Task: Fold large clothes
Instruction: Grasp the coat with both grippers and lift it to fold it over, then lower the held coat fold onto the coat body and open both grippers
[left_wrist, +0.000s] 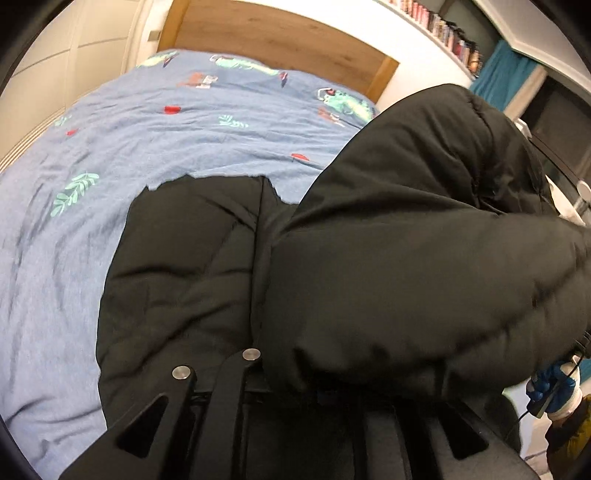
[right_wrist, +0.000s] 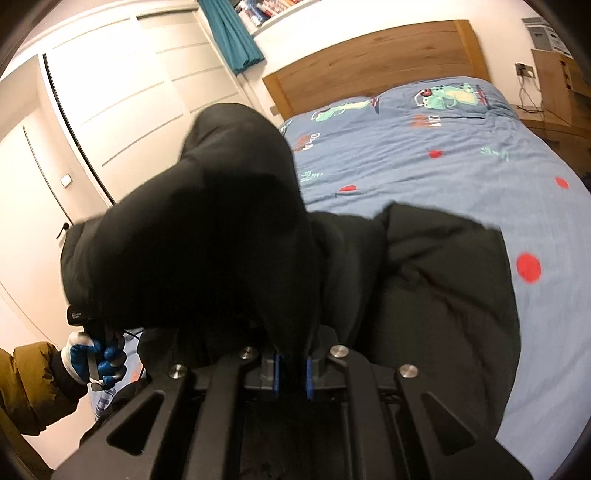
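Two black two-finger grippers hold one bulky black padded jacket (right_wrist: 443, 280) over a bed. Nearest, the right gripper (right_wrist: 291, 373) has its blue-padded fingers (right_wrist: 309, 376) clamped together on a fold of the jacket. The left gripper (left_wrist: 295, 384) is buried under the fabric, so whether it pinches it I cannot tell. A blue-and-white gloved hand (right_wrist: 96, 363) grips its handle. Beyond, the jacket's lower part lies on the light-blue patterned duvet (left_wrist: 147, 140), before an oak headboard (right_wrist: 376, 59).
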